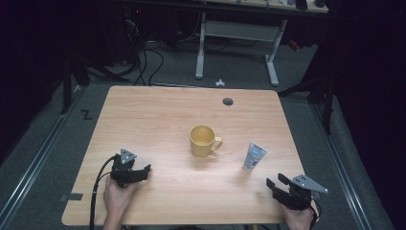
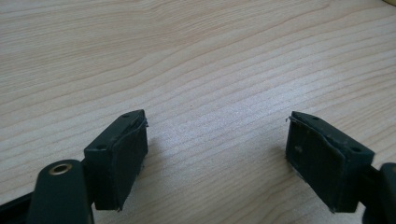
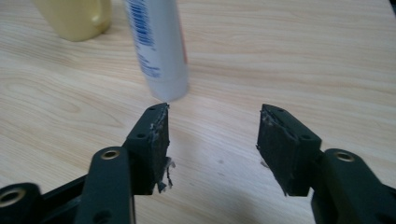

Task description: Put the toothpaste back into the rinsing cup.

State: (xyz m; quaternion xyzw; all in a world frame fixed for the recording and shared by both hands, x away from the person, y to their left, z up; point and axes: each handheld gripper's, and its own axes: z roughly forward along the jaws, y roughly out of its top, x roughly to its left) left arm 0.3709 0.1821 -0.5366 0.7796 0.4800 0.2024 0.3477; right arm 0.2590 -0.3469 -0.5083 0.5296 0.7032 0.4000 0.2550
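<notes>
On the table (image 1: 158, 115) stand one yellow mug (image 1: 203, 140) and one white tube (image 1: 253, 156); both tongs, left (image 1: 143, 171) and right (image 1: 275, 183), gape empty.

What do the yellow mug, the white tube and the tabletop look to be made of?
Yellow mug: probably glazed ceramic; thick wall, soft sheen. White tube: likely squeezable plastic, smooth, with blue print and a barcode, standing on its cap. Table: pale wood-grain surface, seemingly matte laminate, though real wood cannot be ruled out.

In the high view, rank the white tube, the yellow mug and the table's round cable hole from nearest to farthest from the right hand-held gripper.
1. White plastic tube, standing just ahead-left of the right hand-held gripper.
2. Yellow ceramic mug, mid-table.
3. Dark round cable hole, by the far edge.
</notes>
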